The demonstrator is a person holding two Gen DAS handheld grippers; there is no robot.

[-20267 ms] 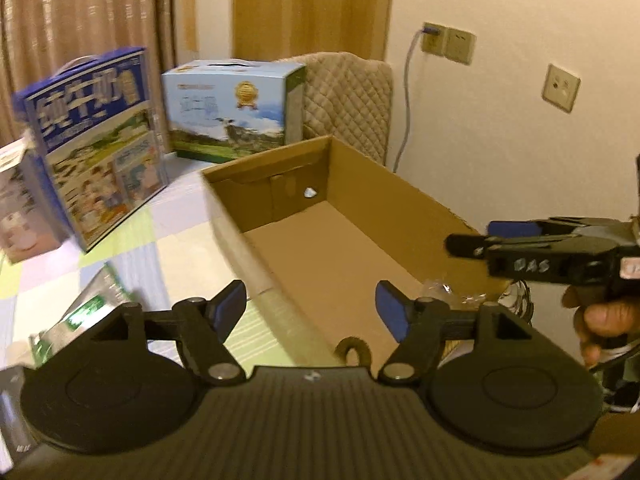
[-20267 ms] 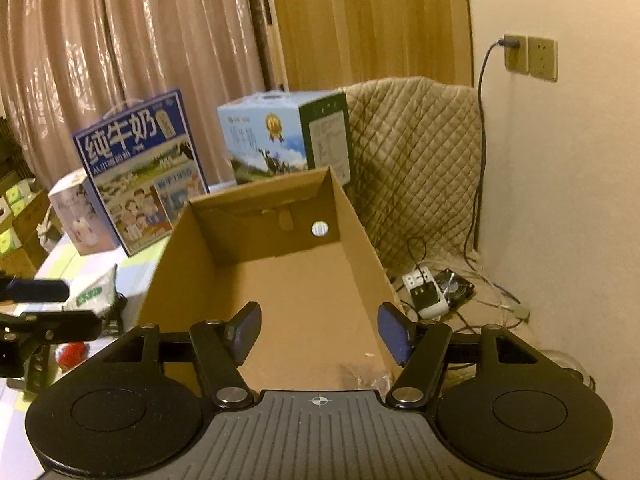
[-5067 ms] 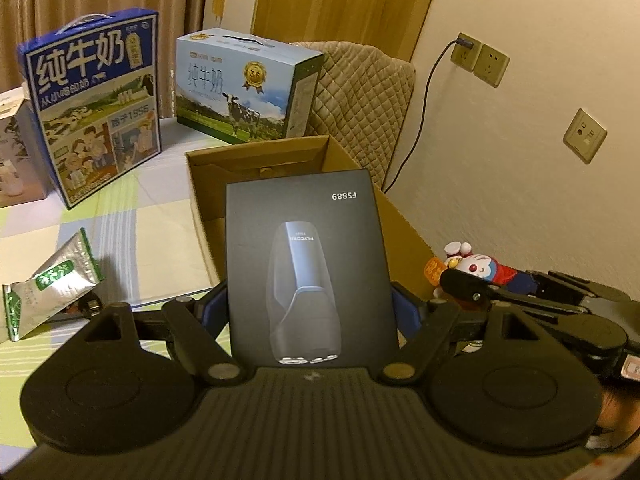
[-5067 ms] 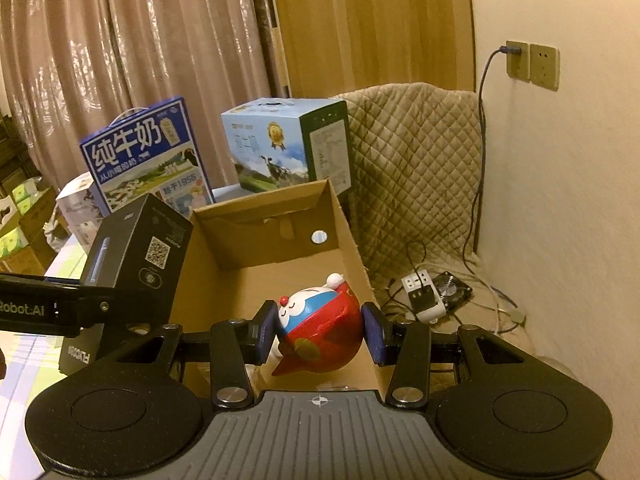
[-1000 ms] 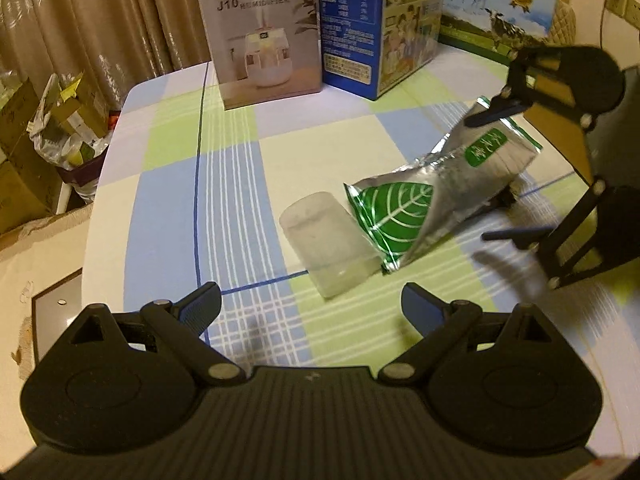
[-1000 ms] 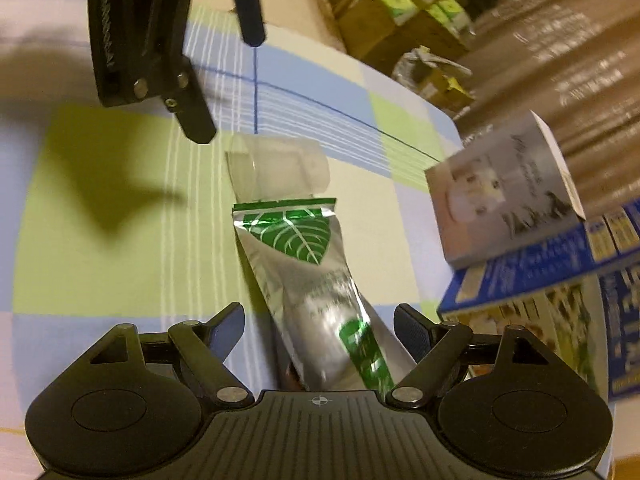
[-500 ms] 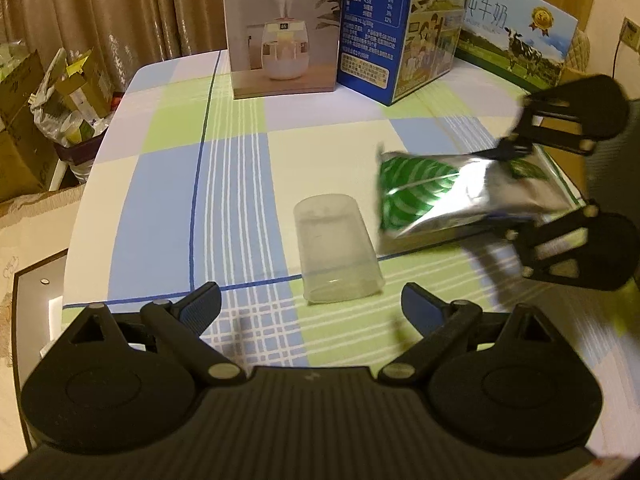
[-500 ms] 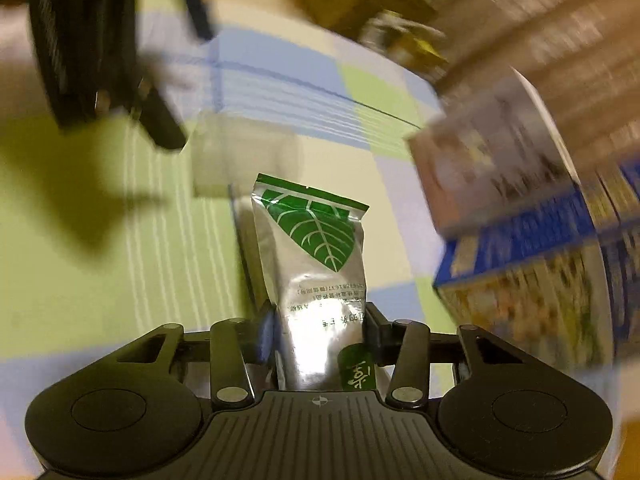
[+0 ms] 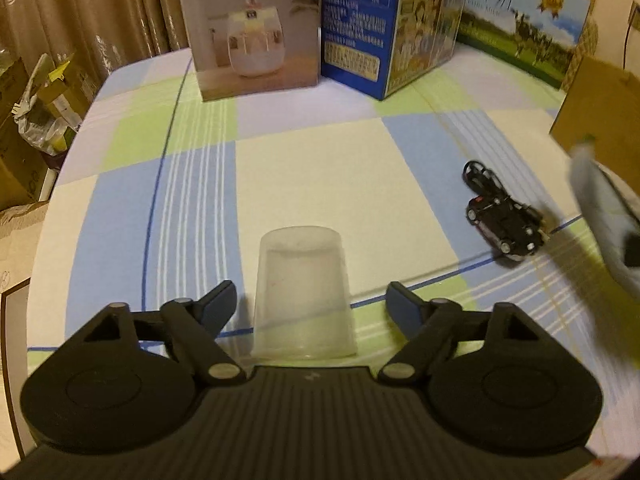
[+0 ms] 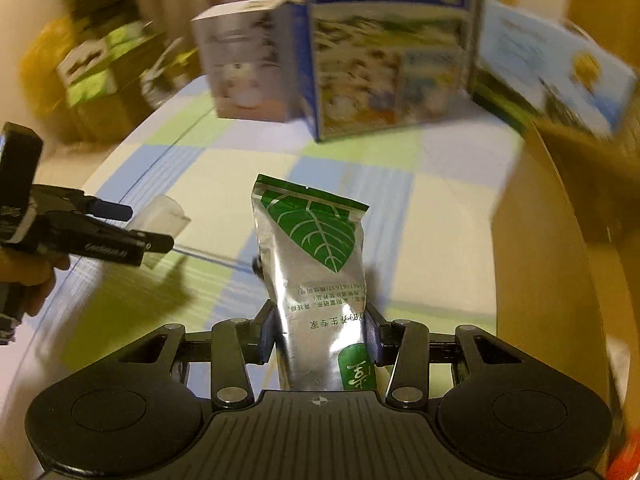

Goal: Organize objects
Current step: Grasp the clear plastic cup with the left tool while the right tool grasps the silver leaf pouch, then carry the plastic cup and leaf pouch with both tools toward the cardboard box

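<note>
My left gripper (image 9: 310, 302) is open, its fingers on either side of a clear plastic cup (image 9: 303, 294) that lies on the checked tablecloth (image 9: 316, 168); they do not touch it. My right gripper (image 10: 319, 338) is shut on a silver pouch with a green leaf print (image 10: 316, 256) and holds it above the table. The pouch shows blurred at the right edge of the left wrist view (image 9: 604, 212). The left gripper (image 10: 132, 232) and the cup (image 10: 164, 216) show at the left of the right wrist view.
A small black toy car (image 9: 504, 224) lies right of the cup. A humidifier box (image 9: 252, 28) and two milk cartons (image 9: 384, 24) (image 9: 520, 28) stand at the table's far side. The cardboard box (image 10: 560, 248) is at the right. Boxes (image 9: 24, 112) sit on the floor at left.
My right gripper has lifted the pouch and swung it right toward the cardboard box, uncovering the toy car. My left gripper has moved in around the cup.
</note>
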